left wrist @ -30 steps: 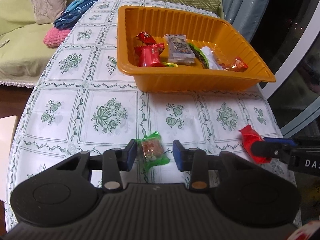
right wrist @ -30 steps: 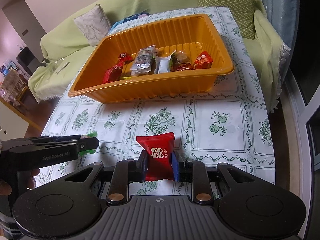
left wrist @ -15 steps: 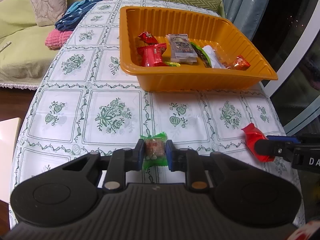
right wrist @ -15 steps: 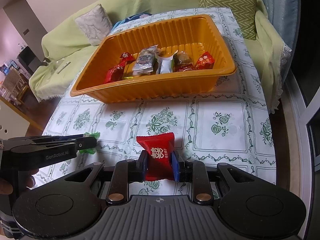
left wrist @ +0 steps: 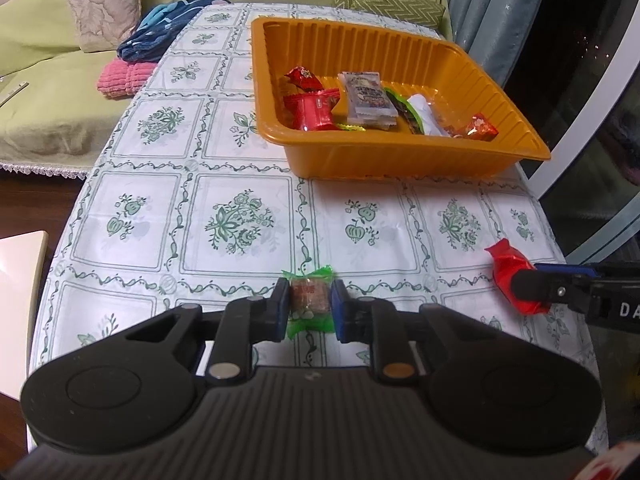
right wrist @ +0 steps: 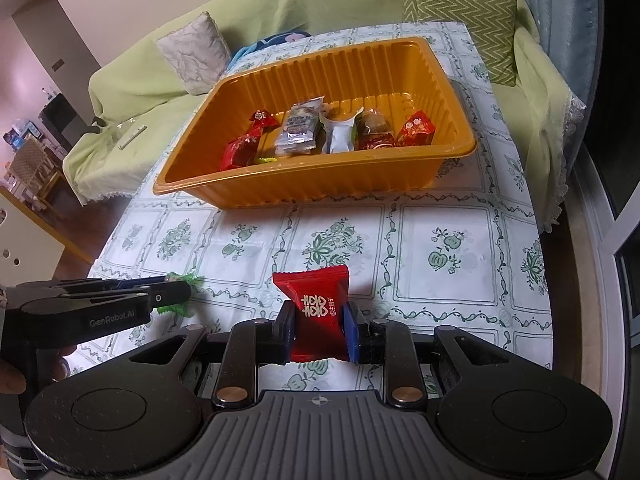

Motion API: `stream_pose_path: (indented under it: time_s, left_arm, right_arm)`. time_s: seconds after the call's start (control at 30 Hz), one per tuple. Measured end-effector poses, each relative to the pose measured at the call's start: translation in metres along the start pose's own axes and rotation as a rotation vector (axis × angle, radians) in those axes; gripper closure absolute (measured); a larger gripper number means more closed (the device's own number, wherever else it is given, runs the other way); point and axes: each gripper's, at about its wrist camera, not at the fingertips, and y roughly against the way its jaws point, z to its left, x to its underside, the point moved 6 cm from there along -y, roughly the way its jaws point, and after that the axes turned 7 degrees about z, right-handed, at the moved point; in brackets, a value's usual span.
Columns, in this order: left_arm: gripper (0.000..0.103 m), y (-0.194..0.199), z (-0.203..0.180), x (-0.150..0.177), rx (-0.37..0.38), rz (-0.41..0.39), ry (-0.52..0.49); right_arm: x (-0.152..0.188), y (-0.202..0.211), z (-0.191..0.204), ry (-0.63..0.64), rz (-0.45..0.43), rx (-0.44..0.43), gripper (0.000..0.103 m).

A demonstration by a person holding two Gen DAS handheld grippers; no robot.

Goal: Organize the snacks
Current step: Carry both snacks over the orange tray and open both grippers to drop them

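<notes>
My left gripper (left wrist: 309,305) is shut on a green-wrapped candy (left wrist: 310,300) just above the patterned tablecloth; it shows from the side in the right wrist view (right wrist: 176,292). My right gripper (right wrist: 319,322) is shut on a red snack packet (right wrist: 318,308), held above the table; that packet also shows in the left wrist view (left wrist: 510,276). An orange tray (left wrist: 400,156) further back holds several wrapped snacks; it also shows in the right wrist view (right wrist: 320,188).
The table with the white-and-green cloth (left wrist: 160,220) ends close on the left and right. A green sofa (right wrist: 280,12) with cushions stands behind it. Folded blue and pink cloths (left wrist: 136,60) lie at the table's far left corner.
My left gripper closed on the green candy and lifted it slightly. My right gripper kept its hold on the red packet and rose a little.
</notes>
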Motion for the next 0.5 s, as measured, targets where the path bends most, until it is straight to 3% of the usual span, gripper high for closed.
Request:
stream_pose_path:
  time_s: [0.27,0.5]
  left_arm:
    - [0.084,0.031,0.005,-0.002,0.021,-0.042,0.018]
    - [0.084,0.059,-0.005,-0.026,0.048,-0.104,0.002]
  right_arm:
    - [-0.005,0.011,0.005,0.003,-0.029,-0.019,0.077]
    - [-0.02,0.024,0.01,0.008,-0.073,-0.036,0.077]
